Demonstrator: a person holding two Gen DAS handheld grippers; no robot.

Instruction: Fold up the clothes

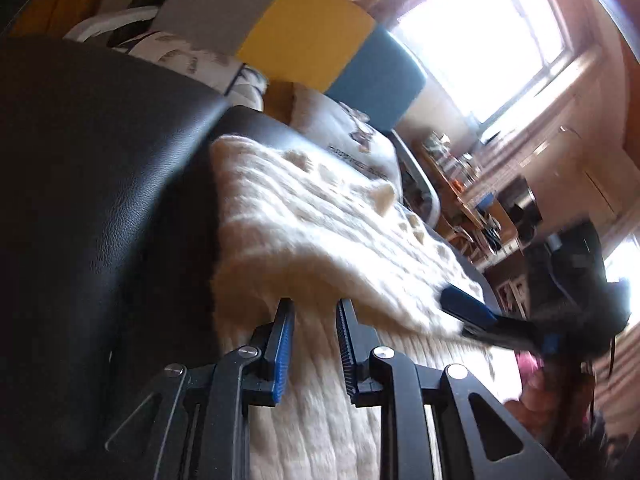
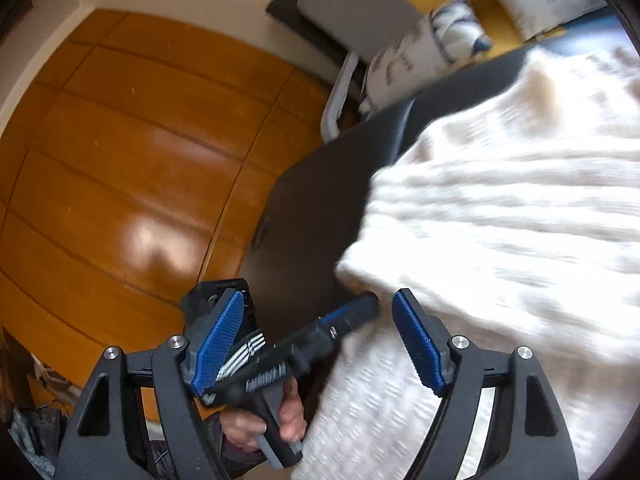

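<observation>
Left gripper (image 1: 312,308) is standing w/ jaws a bit apart, tips touching the folded edge of the fluffy white knitted sweater (image 1: 320,216), not pinching it. Right gripper (image 2: 316,312) is wide open, empty, near the same fold. Sweater is lying on a black leather bench (image 1: 100,184), above the orange wooden floor (image 2: 140,140).

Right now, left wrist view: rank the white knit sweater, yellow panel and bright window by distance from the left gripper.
1. White knit sweater: directly at the left gripper, its folded edge meeting the fingertips.
2. Yellow panel: beyond the black padded surface, upper centre.
3. Bright window: farthest, upper right.
</observation>
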